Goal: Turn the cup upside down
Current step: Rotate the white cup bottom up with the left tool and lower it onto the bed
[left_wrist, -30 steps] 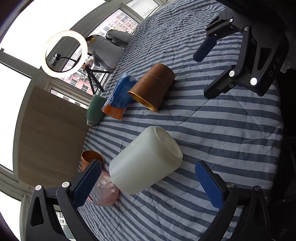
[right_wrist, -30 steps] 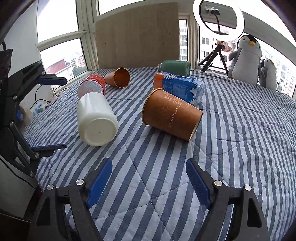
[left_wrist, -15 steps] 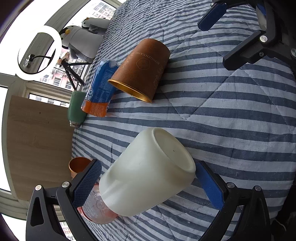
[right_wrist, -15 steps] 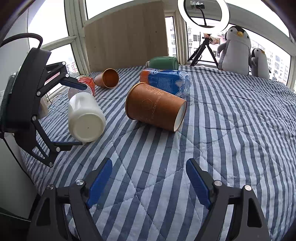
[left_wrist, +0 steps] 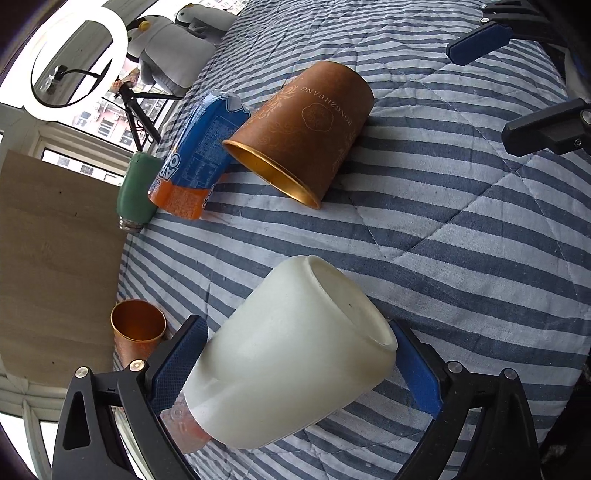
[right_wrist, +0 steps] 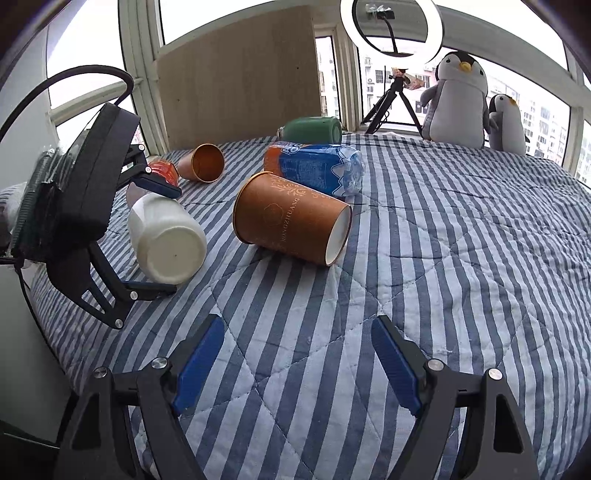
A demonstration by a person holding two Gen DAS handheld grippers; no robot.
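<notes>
A white cup lies on its side on the striped quilt, its base toward the right gripper; it also shows in the right wrist view. My left gripper is open with the white cup between its blue pads, close to both sides; I cannot tell if they touch. It shows around the cup in the right wrist view. My right gripper is open and empty above bare quilt. A brown paper cup lies on its side mid-quilt.
A blue and orange packet, a green bottle, a small copper cup and a clear red-printed cup lie on the quilt. Two penguin toys and a ring light stand at the back. The quilt edge is left.
My left gripper has moved forward until the white cup sits between its pads. My right gripper has shifted slightly; the cups have not moved.
</notes>
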